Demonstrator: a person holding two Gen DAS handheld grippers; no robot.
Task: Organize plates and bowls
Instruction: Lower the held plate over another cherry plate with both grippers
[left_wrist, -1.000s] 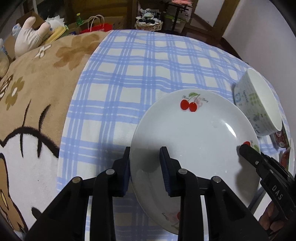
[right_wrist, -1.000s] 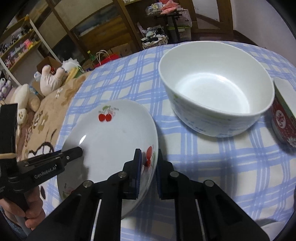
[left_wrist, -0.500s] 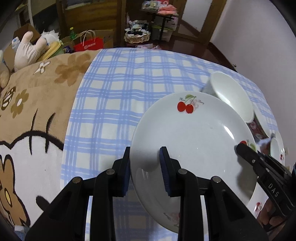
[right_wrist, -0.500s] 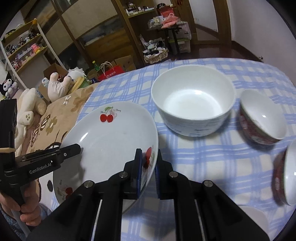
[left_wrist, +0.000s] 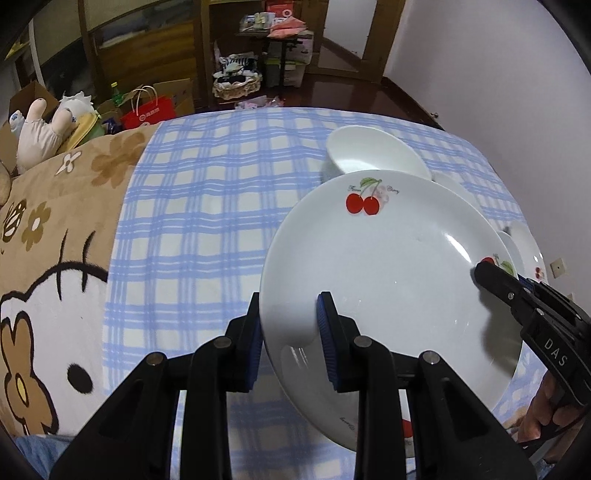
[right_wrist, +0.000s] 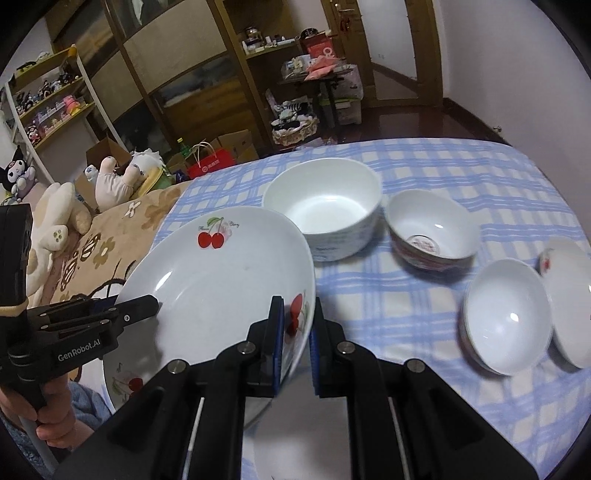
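Note:
A white plate with red cherries (left_wrist: 388, 280) (right_wrist: 221, 280) hangs tilted above the blue checked tablecloth (left_wrist: 207, 206), held from both sides. My left gripper (left_wrist: 290, 299) is shut on its left rim, one pad above and one below. My right gripper (right_wrist: 297, 306) is shut on the opposite rim, beside a cherry print. A large white bowl (right_wrist: 321, 206) stands on the cloth just behind the plate. A second cherry plate (right_wrist: 123, 380) lies beneath the lifted one, mostly hidden.
To the right on the cloth are a red-patterned bowl (right_wrist: 432, 229), a plain white bowl (right_wrist: 506, 317) and a shallow dish (right_wrist: 569, 295). A brown cartoon blanket (left_wrist: 55, 236) covers the left side. Plush toys, boxes and shelves stand beyond the table.
Both grippers have lifted the cherry plate up and back from the cloth. The large bowl now looks smaller and farther off, and more bowls have come into the right wrist view.

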